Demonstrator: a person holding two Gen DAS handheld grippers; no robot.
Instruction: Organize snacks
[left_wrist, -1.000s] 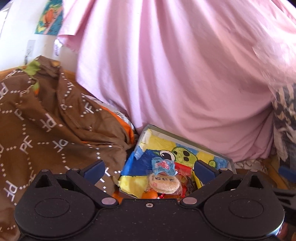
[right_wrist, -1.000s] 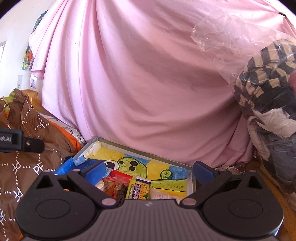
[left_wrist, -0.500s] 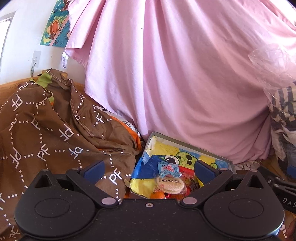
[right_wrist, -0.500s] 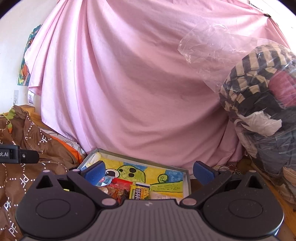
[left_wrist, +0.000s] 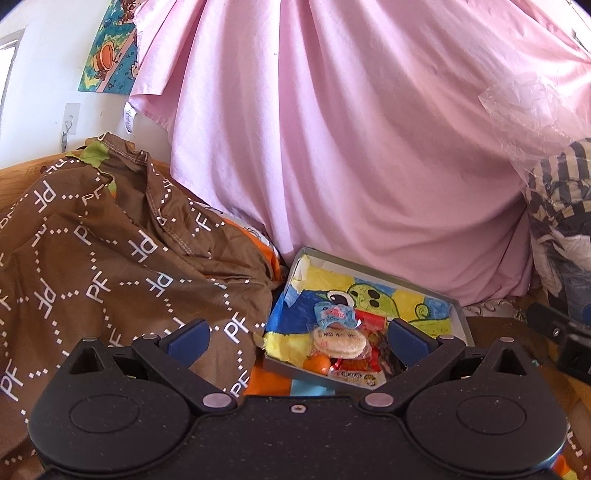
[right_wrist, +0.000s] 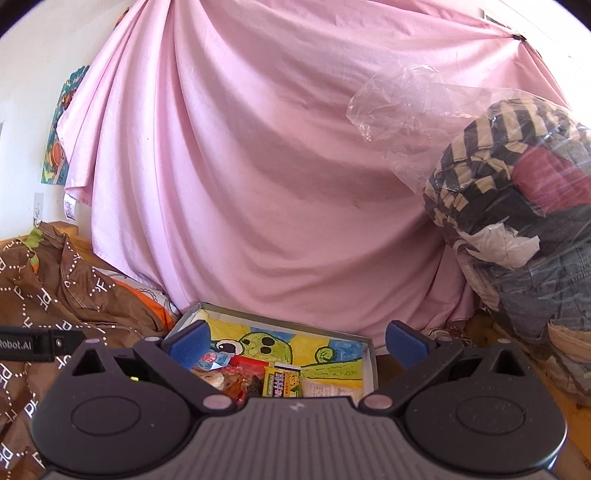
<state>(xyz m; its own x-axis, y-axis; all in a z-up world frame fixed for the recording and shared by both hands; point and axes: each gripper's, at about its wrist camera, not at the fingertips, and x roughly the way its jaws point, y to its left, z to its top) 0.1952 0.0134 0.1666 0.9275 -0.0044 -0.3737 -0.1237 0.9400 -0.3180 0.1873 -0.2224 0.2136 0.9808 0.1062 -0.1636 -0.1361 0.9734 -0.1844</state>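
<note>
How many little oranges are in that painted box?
1 that shows: a small orange at the near edge of the box, just below the round rice cracker. More may lie hidden under the snack pile.

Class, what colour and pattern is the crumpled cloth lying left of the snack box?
Brown cloth with white dotted hexagons and "PF" letters; clearest in the left wrist view.

One shallow box (left_wrist: 456, 305) holds a small pile of snacks: one round cracker pack (left_wrist: 339, 339), one blue-and-pink sweet wrapper (left_wrist: 334, 311), one small orange (left_wrist: 318, 362), one yellow packet (right_wrist: 281, 380). The other wrappers are too jumbled to count.
</note>
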